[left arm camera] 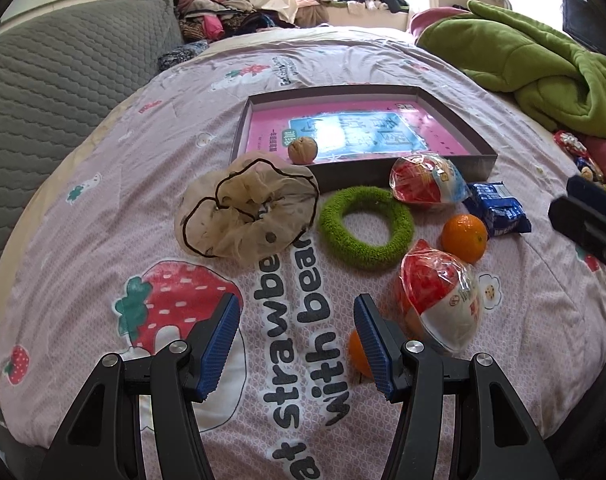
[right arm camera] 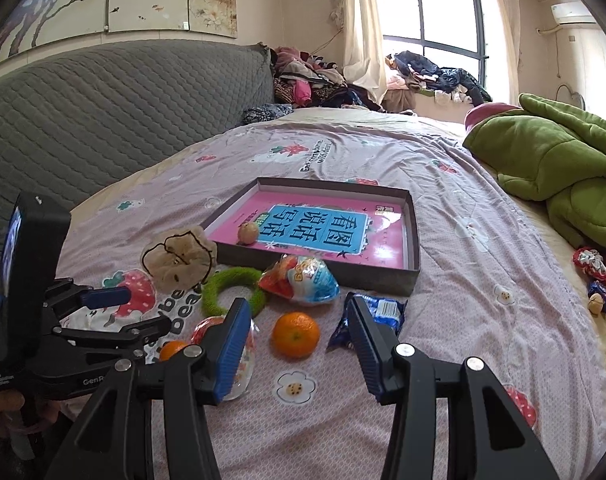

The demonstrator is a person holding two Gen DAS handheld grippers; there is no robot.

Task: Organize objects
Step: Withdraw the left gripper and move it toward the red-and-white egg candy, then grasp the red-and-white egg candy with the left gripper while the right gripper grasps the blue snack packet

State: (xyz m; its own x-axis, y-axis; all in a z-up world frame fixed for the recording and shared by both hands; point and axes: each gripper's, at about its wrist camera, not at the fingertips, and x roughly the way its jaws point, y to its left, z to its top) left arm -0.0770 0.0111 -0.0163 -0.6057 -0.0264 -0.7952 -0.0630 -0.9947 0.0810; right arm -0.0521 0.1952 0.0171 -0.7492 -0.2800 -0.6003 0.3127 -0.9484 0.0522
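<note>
Left gripper (left arm camera: 297, 340): nearest the left wrist camera, at 6 o'clock; jaws released, blue pads well apart, only printed bedsheet between them.
Bedsheet (left arm camera: 103, 208): pink, strawberry print and black lettering, bearing everything below.
Scrunchie (left arm camera: 247, 208): sheer beige with a dark edge, at 11 o'clock from the left gripper, lying on the sheet just outside the box's near left corner.
Walnut (left arm camera: 302, 149): inside the box at its near left corner, on the pink book cover.
Box (left arm camera: 479, 136): shallow grey tray at 12 o'clock, a pink and blue book flat on its bottom.
Green ring (left arm camera: 365, 228): fuzzy loop, just right of the scrunchie and touching it, in front of the box.
Far snack packet (left arm camera: 427, 180): red, white and blue wrapper, against the box's near wall, at 1 o'clock from the ring.
Near snack packet (left arm camera: 439, 300): red and white wrapper, just right of the left gripper's right finger.
Small orange (left arm camera: 359, 354): partly hidden behind that right finger.
Orange (right arm camera: 295, 334): on the sheet between the right gripper's fingertips in the right wrist view, untouched.
Blue packet (left arm camera: 497, 210): right of the orange, near the box's near right corner.
Right gripper (right arm camera: 299, 336): jaws released, gripping nothing.
Green blanket (left arm camera: 543, 56): heaped at 2 o'clock, well apart from the objects.
</note>
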